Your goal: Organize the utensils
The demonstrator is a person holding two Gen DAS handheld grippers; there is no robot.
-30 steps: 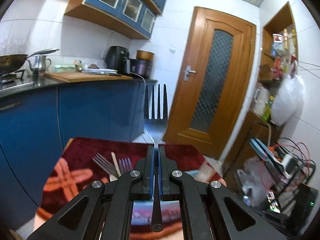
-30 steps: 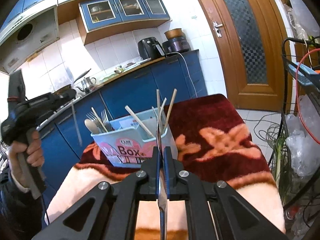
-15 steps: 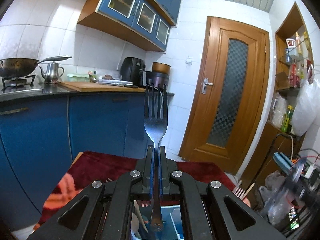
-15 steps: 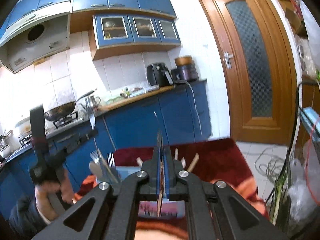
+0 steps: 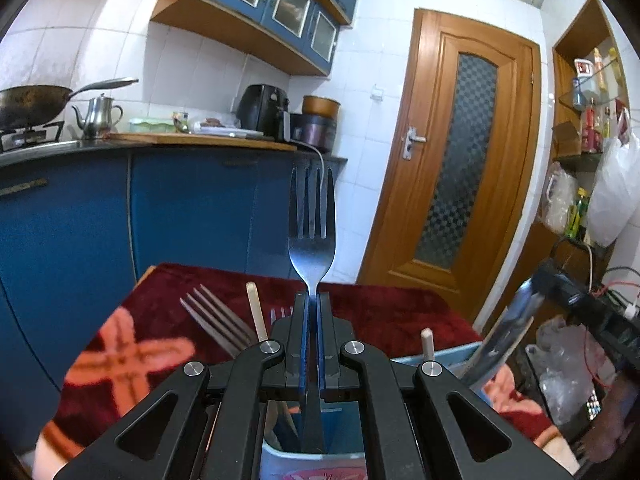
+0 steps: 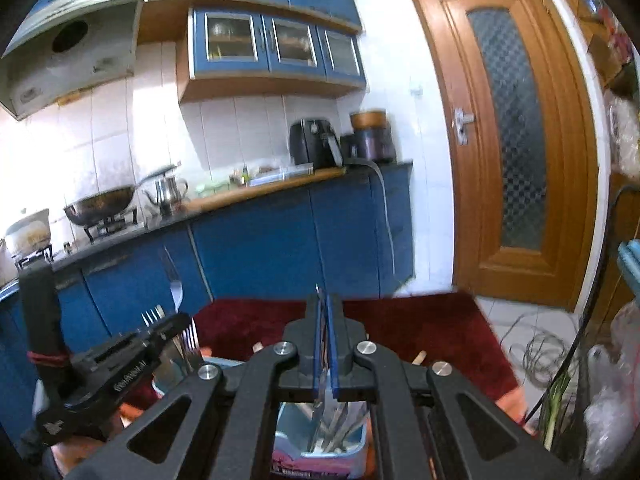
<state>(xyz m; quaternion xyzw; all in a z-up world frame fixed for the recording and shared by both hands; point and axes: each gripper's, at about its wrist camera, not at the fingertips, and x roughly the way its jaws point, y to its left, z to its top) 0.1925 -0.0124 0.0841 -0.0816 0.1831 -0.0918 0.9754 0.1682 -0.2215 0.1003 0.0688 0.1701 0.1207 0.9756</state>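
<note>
I have the left gripper (image 5: pixel 313 320) pinched on the neck of a steel fork (image 5: pixel 312 224), tines up. Compared with a second ago it has come down: the fork's handle end now hangs inside the pale blue utensil box (image 5: pixel 312 458), where earlier the box was barely in that view. So the fork looks nearly placed; I judge that a short further descent and a release would finish this item.

The right gripper (image 6: pixel 325 316) has swung up and across, so the box that filled its view a second ago now sits low under its jaws. Those jaws are pressed together on a thin flat metal piece, probably a knife (image 6: pixel 322 396), whose lower end reaches down into the box.

The left wrist view shows other forks (image 5: pixel 216 326) and a chopstick (image 5: pixel 256 312) standing at the box's far side on the red patterned cloth (image 5: pixel 380 312). Only the right wrist view shows the left gripper from outside (image 6: pixel 178 320), with its fork (image 6: pixel 175 290) upright, and the cutlery in the box's near compartment (image 6: pixel 336 428).
</note>
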